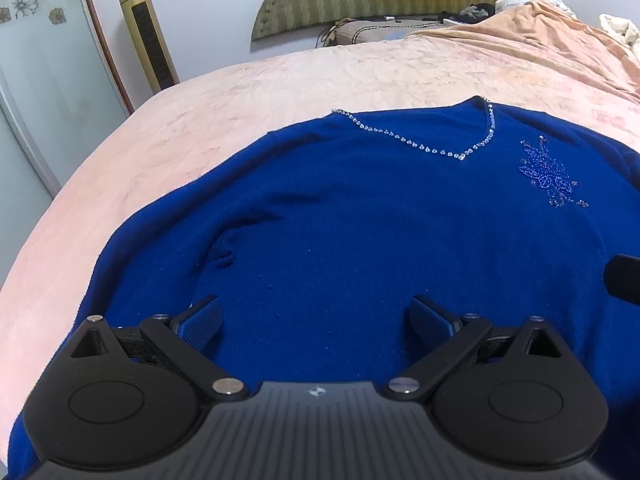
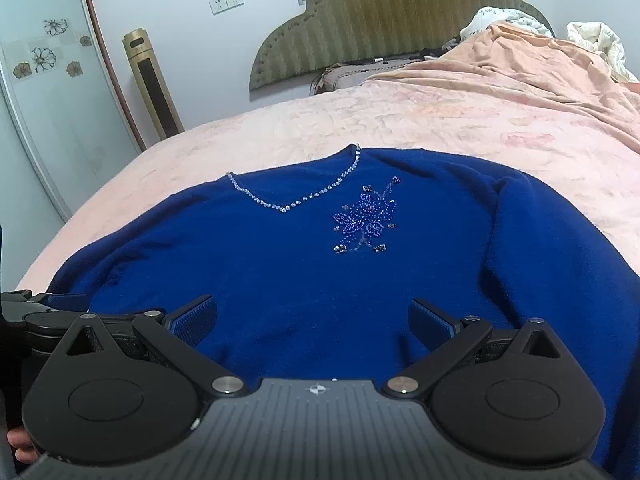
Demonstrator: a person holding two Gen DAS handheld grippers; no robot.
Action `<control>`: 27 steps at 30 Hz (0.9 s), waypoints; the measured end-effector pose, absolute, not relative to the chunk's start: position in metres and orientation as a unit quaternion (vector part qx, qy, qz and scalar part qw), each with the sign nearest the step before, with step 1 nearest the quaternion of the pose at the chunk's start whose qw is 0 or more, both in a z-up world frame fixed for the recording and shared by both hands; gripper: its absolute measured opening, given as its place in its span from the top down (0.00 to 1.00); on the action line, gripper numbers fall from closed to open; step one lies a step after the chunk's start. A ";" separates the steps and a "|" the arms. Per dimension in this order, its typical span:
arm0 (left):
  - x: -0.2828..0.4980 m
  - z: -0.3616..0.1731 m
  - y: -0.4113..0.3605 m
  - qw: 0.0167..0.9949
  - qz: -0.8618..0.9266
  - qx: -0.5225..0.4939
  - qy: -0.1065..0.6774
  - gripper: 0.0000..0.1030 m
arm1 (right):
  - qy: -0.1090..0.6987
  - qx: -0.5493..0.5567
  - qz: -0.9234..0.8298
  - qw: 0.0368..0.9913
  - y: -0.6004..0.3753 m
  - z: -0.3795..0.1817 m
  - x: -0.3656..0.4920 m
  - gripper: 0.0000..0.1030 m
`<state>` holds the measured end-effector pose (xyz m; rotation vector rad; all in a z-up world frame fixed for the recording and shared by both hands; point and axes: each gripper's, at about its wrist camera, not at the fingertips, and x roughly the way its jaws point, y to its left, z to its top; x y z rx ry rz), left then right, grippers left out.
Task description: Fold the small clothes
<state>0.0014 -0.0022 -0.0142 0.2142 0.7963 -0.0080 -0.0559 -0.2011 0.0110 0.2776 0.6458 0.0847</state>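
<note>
Hand-held gripper (image 1: 316,322) seemingly above sweater (image 1: 360,220)

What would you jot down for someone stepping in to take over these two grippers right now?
Left gripper: open, holding nothing, low over the near part of the blue sweater.
Right gripper: open, holding nothing, low over the same sweater, beside the left one.
Sweater: spread front side up on the pink bedspread, neckline pointing towards the headboard, beaded flower showing. Its sleeve on the right lies alongside the body.
Done: sweater laid out roughly flat; no fold visible.
Left: all the folding. Probably bring the sleeves in first, then fold the body.
</note>
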 end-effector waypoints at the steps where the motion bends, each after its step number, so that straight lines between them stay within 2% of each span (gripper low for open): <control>1: 0.002 -0.014 -0.003 0.916 -0.004 0.104 0.387 0.02 | 0.316 0.133 0.040 0.939 -0.201 0.011 -0.056 0.00; 7: 0.003 -0.014 -0.005 0.916 -0.006 0.106 0.386 0.02 | 0.316 0.083 0.011 0.945 -0.195 0.010 -0.058 0.00; 27: 0.003 -0.018 -0.005 0.915 0.000 0.116 0.385 0.02 | 0.313 0.083 0.031 0.946 -0.188 0.008 -0.057 0.00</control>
